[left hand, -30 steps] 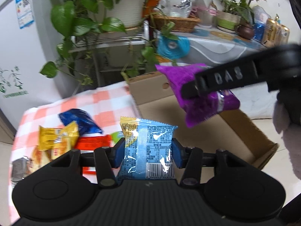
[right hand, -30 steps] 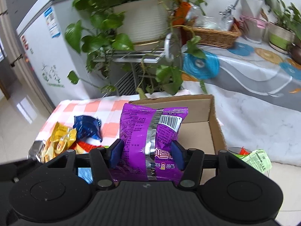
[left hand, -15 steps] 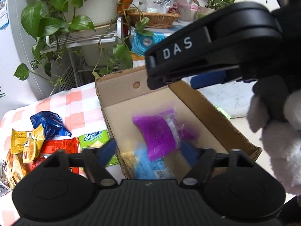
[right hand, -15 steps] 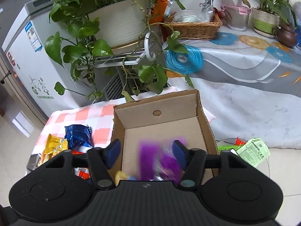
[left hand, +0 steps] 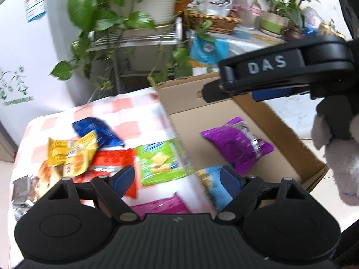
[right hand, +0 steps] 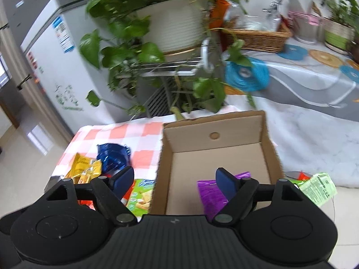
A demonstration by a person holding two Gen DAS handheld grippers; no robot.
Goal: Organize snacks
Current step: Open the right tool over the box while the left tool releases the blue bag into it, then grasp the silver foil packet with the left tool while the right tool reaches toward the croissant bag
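Observation:
A cardboard box point(left hand: 179, 89) stands at the right end of a red-checked cloth point(left hand: 130, 112). In it lie a purple packet point(left hand: 237, 143) and a light blue packet point(left hand: 213, 186). My left gripper point(left hand: 177, 177) hovers over the box's left wall and a green cracker packet point(left hand: 159, 161), its jaws opening with nothing held between them. My right gripper point(right hand: 176, 179) hangs above the box point(right hand: 213, 134), its jaws also opening and gripping nothing. The purple packet point(right hand: 211, 192) lies below its right finger. Dark blue point(left hand: 96, 132), yellow point(left hand: 71, 152), red point(left hand: 112, 165) and pink point(left hand: 161, 206) packets lie on the cloth.
A leafy plant point(right hand: 139, 51) in a white pot on a metal rack stands behind the box. A white fridge point(right hand: 51, 67) is at the left. A grey-clothed table point(right hand: 303, 71) with a wicker basket is at the right. A green packet point(right hand: 318, 188) lies right of the box.
Both grippers have let go. The light blue packet and the purple packet dropped into the box, and both pairs of jaws have spread. The left view swung towards the cloth.

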